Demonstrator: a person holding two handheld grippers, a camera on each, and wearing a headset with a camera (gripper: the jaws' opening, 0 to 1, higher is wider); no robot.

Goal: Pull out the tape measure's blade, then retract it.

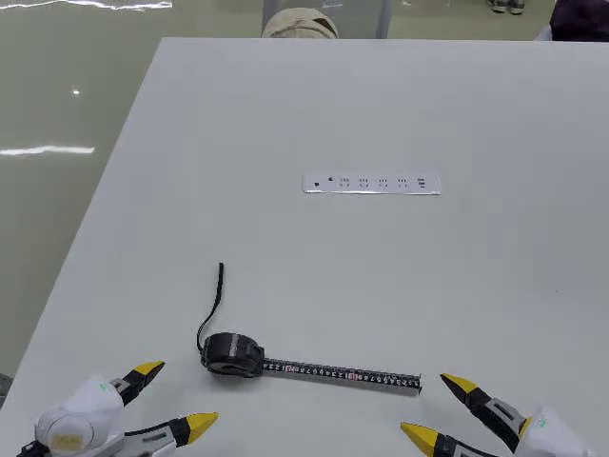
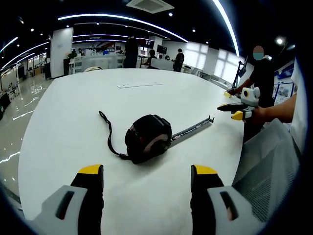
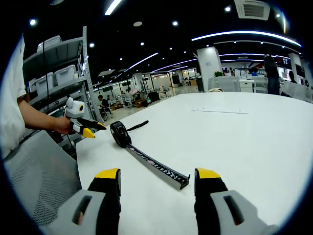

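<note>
A black tape measure (image 1: 232, 354) lies near the table's front edge, its blade (image 1: 343, 375) drawn out to the right and its black wrist strap (image 1: 213, 303) trailing away behind it. My left gripper (image 1: 176, 398) stands open just left of the case (image 2: 148, 137), apart from it, nothing between its yellow tips. My right gripper (image 1: 440, 409) is open just right of the blade's end hook (image 3: 183, 180) and does not touch it. The left gripper view has the right gripper (image 2: 234, 108) beyond the blade tip; the right gripper view has the left gripper (image 3: 87, 127) beside the case (image 3: 119, 133).
A white power strip (image 1: 371, 184) lies flat at the middle of the white table (image 1: 381, 105). The table's left edge (image 1: 90, 219) drops to a glossy floor. People, desks and shelving stand in the background of the gripper views.
</note>
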